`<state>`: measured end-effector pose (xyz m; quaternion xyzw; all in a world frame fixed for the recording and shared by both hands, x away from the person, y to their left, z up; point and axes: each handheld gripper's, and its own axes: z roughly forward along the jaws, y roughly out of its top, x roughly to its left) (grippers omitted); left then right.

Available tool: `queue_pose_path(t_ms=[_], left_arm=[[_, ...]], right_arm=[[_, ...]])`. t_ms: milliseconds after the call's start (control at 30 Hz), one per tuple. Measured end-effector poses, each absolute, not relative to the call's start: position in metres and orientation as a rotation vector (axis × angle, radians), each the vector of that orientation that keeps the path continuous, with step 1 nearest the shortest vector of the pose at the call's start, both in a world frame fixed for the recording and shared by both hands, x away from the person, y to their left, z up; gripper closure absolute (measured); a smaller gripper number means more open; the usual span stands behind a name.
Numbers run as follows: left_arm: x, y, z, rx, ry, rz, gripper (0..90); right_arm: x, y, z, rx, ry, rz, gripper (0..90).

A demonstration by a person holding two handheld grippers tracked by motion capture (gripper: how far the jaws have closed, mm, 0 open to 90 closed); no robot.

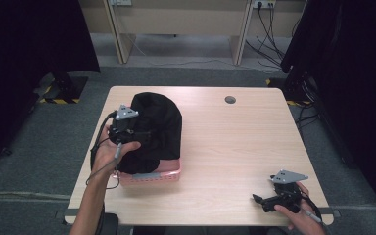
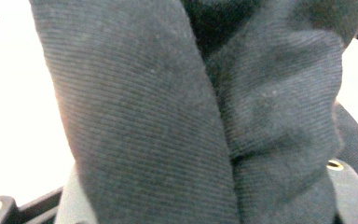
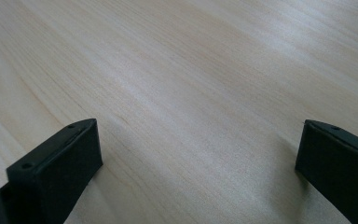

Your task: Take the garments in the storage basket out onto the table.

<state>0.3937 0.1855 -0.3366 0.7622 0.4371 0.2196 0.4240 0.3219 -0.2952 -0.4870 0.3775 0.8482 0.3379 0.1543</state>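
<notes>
Gripping black cloth (image 1: 159, 122) over pink basket (image 1: 152, 177) — left hand-held gripper (image 1: 136, 133); right hand-held gripper (image 1: 263, 200) released, resting on bare counter (image 1: 225, 147).

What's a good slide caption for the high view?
Left gripper pressed into black garment heaped over pink basket; right gripper rests, jaws apart, on wooden table.

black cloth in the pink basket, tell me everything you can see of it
The black cloth is a dark, finely ribbed knit, soft and bunched into a tall heap with deep folds. It fills the pink basket at the table's left and bulges above its rim. The left gripper presses into its left side; up close, the fabric drapes over the jaws.
</notes>
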Motion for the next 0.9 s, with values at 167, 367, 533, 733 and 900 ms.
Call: queue_pose_path(t_ms=[167, 367, 533, 733, 900], left_arm=[[0.390, 0.178, -0.327, 1.909, 1.058, 0.537, 40.3], [0.387, 0.167, -0.321, 1.924, 1.022, 0.510, 40.2], [0.382, 0.152, -0.320, 1.953, 0.973, 0.460, 40.1], [0.379, 0.133, -0.320, 1.984, 0.919, 0.409, 40.0], [0.376, 0.119, -0.322, 1.996, 0.887, 0.357, 40.0]], right_arm=[[0.322, -0.295, -0.487, 1.083, 2.430, 0.969, 0.3], [0.322, -0.295, -0.487, 1.082, 2.430, 0.969, 0.3], [0.322, -0.295, -0.487, 1.081, 2.430, 0.969, 0.4], [0.322, -0.295, -0.487, 1.080, 2.430, 0.968, 0.4], [0.322, -0.295, -0.487, 1.080, 2.430, 0.968, 0.3]])
